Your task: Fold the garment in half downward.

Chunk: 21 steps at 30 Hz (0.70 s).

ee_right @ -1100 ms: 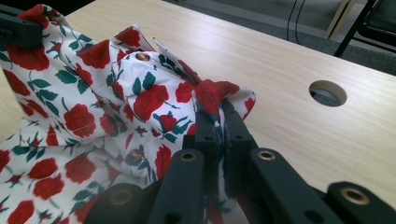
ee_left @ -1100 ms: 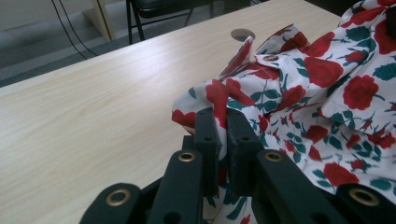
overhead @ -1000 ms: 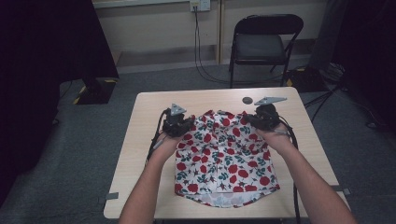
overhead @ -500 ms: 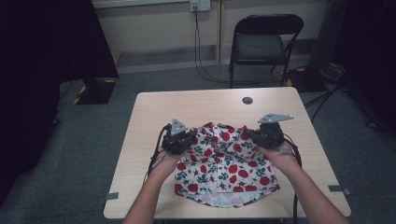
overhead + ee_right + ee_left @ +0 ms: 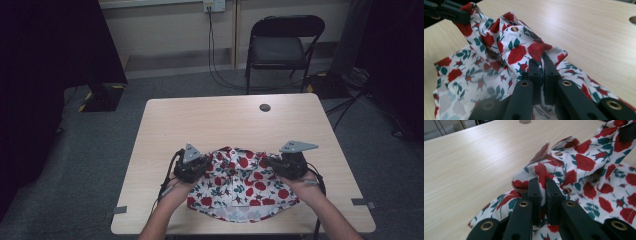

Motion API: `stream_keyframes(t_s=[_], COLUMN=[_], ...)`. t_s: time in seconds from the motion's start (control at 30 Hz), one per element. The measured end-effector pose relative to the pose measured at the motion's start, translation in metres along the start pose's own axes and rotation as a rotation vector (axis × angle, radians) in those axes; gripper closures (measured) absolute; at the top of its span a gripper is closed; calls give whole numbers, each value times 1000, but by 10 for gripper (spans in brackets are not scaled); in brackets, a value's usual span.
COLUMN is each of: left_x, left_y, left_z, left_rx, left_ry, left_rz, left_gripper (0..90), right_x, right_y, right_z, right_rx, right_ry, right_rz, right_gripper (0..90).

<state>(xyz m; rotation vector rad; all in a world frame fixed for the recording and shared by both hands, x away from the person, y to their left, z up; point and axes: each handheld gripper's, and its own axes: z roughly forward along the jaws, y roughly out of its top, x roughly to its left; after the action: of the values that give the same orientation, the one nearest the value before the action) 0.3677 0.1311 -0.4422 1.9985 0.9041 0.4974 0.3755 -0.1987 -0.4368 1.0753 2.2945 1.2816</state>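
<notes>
A white garment printed with red roses and green leaves [image 5: 240, 182] lies on the near half of the wooden table [image 5: 200, 120]. My left gripper [image 5: 204, 161] is shut on the cloth's far left edge; in the left gripper view the black jaws [image 5: 542, 186] pinch a fold of rose cloth [image 5: 584, 162] with brass snaps. My right gripper [image 5: 272, 162] is shut on the far right edge; the right gripper view shows the jaws [image 5: 543, 62] clamped on a fold of the cloth [image 5: 516, 52]. The far edge is lifted and folded toward me.
A round dark hole [image 5: 265, 107] sits in the table near its far edge. A black folding chair [image 5: 280, 47] stands beyond the table, with cables on the floor. Bare wood lies beyond the cloth. Tape marks [image 5: 120, 210] sit near the front corners.
Both grippers have pulled the garment's far edge toward me and lower, folding the cloth over itself. The garment now covers less of the table.
</notes>
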Motion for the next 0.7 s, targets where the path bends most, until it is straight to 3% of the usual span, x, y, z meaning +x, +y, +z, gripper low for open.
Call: stream_keyframes(t_s=[0.27,0.4,0.7], left_x=[-14,-16,-15], left_y=[-28,-39,-62], left_z=[-5,-4,2], left_rx=[66,93,157], left_ry=[-8,-19,-8], left_rz=[44,36,3], left_gripper=[847,846,838], right_x=[2,1,-8], right_y=[-30,-47,-82], right_z=[-6,-6,-6], right_rx=[17,46,70], right_ry=[17,44,53], right_rz=[26,33,104], right_gripper=[871,867,865])
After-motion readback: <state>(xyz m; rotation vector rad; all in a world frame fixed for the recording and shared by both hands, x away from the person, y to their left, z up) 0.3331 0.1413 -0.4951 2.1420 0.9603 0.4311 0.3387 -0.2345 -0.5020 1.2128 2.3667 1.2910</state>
